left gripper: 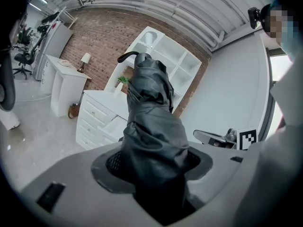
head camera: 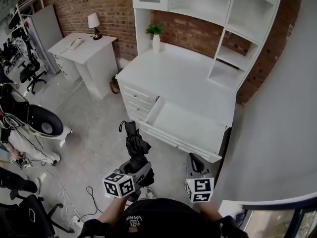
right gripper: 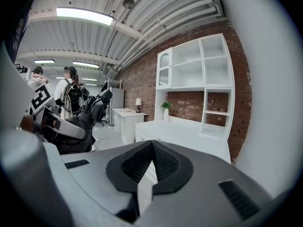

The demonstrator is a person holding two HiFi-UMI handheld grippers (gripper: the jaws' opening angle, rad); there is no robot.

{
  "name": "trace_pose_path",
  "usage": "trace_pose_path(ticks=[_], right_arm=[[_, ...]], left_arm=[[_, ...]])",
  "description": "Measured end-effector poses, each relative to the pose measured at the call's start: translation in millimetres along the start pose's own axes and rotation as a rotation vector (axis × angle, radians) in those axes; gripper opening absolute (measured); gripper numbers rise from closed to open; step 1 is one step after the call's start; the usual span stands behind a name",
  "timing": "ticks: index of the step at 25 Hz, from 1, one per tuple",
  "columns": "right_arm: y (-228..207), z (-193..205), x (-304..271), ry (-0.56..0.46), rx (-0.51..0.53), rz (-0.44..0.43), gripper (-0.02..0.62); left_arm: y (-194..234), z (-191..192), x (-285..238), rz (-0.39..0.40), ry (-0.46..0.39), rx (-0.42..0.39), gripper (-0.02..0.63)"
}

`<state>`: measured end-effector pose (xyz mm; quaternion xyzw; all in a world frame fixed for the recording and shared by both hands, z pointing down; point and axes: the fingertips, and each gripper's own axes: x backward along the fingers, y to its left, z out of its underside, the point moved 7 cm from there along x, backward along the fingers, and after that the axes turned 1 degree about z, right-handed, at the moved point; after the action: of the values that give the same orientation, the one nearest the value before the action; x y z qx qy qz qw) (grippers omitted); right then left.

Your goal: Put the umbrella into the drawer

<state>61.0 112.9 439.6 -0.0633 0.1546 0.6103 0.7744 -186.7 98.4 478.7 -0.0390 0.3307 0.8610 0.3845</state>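
A folded black umbrella point(head camera: 133, 144) with a hooked handle sticks forward out of my left gripper point(head camera: 139, 167), which is shut on its lower part. In the left gripper view the umbrella point(left gripper: 151, 122) fills the space between the jaws of that gripper point(left gripper: 154, 163). The open drawer point(head camera: 174, 141) of the white desk point(head camera: 178, 78) lies just ahead and to the right, its inside bare. My right gripper point(head camera: 196, 163) hangs beside the left one, near the drawer's front corner. In the right gripper view its pads meet at the tip with nothing between them point(right gripper: 151, 148), and the umbrella point(right gripper: 90, 112) shows at the left.
The desk carries a white shelf unit point(head camera: 233, 38) and a small potted plant point(head camera: 156, 33). A smaller white table point(head camera: 86, 51) with a lamp point(head camera: 93, 21) stands to the left. Office chairs point(head camera: 42, 123) and floor cables point(head camera: 91, 197) lie left; a grey wall point(head camera: 277, 133) is close on the right.
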Motion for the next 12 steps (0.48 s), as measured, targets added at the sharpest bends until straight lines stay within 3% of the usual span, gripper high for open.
trace_pose_path(ticks=[12], right_arm=[[23.9, -3.3, -41.6, 0.026, -0.004, 0.051, 0.002]], left_arm=[[50.8, -23.5, -25.3, 0.079, 0.071, -0.034, 0.247]])
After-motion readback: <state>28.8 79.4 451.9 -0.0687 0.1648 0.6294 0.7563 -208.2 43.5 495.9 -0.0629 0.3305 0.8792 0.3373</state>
